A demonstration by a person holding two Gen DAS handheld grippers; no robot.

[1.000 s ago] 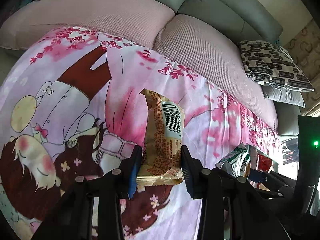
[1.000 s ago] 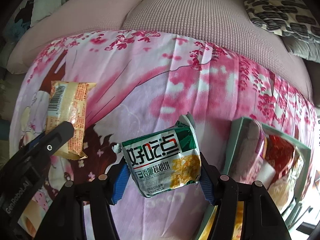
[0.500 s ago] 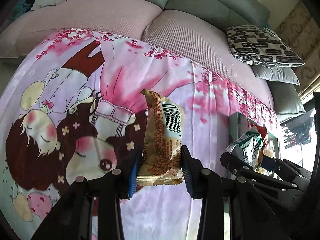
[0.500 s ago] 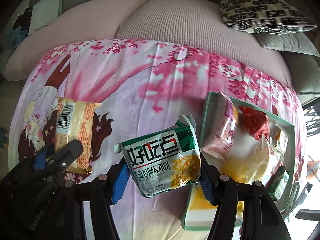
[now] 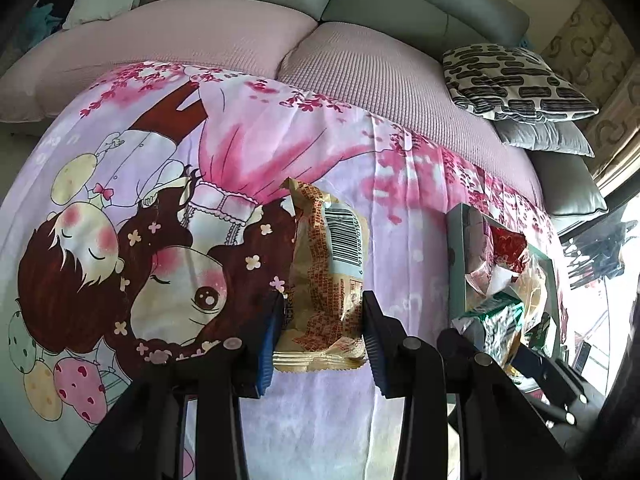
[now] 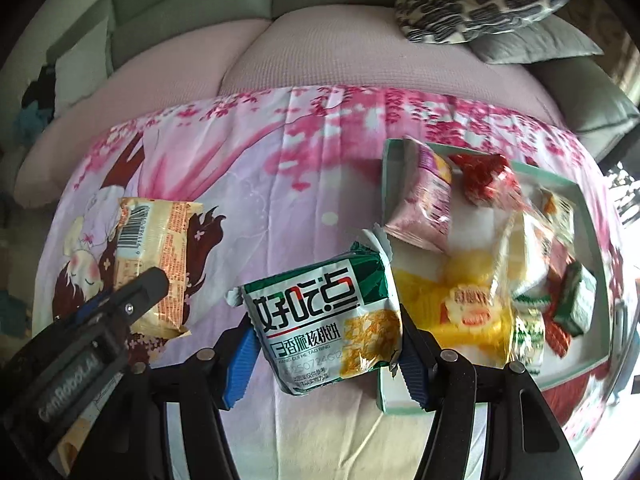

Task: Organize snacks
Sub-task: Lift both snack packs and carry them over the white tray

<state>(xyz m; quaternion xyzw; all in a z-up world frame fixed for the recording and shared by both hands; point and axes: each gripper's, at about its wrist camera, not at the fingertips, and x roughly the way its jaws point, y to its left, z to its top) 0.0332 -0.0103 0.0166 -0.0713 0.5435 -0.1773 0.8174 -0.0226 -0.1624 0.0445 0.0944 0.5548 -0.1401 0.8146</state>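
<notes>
- Our left gripper (image 5: 322,334) is clamped on a tan snack packet (image 5: 326,276) by its lower end; the packet stands upright between the blue pads, barcode side facing the camera.
- Our right gripper (image 6: 324,354) is clamped on a green-and-white snack packet (image 6: 324,320), held tilted with its printed face toward the camera.
- In the right wrist view, the left gripper (image 6: 136,300) sits at 9 o'clock of the green packet, carrying the tan snack packet (image 6: 150,264) above the cartoon-print blanket (image 6: 280,184).
- A teal-rimmed tray (image 6: 586,216) lies on the blanket at 3 o'clock of the green packet, filled with a pink packet (image 6: 424,208), a red packet (image 6: 486,178) and a yellow packet (image 6: 460,304); the green packet's right edge overlaps the tray's near-left corner.
- Compared with a second ago, the tray shows far more fully in both views, and the right gripper has come from beside it to its corner.
- Both grips are unchanged since then.
- A patterned cushion (image 5: 516,80) rests on the sofa at 1 o'clock in the left view.
</notes>
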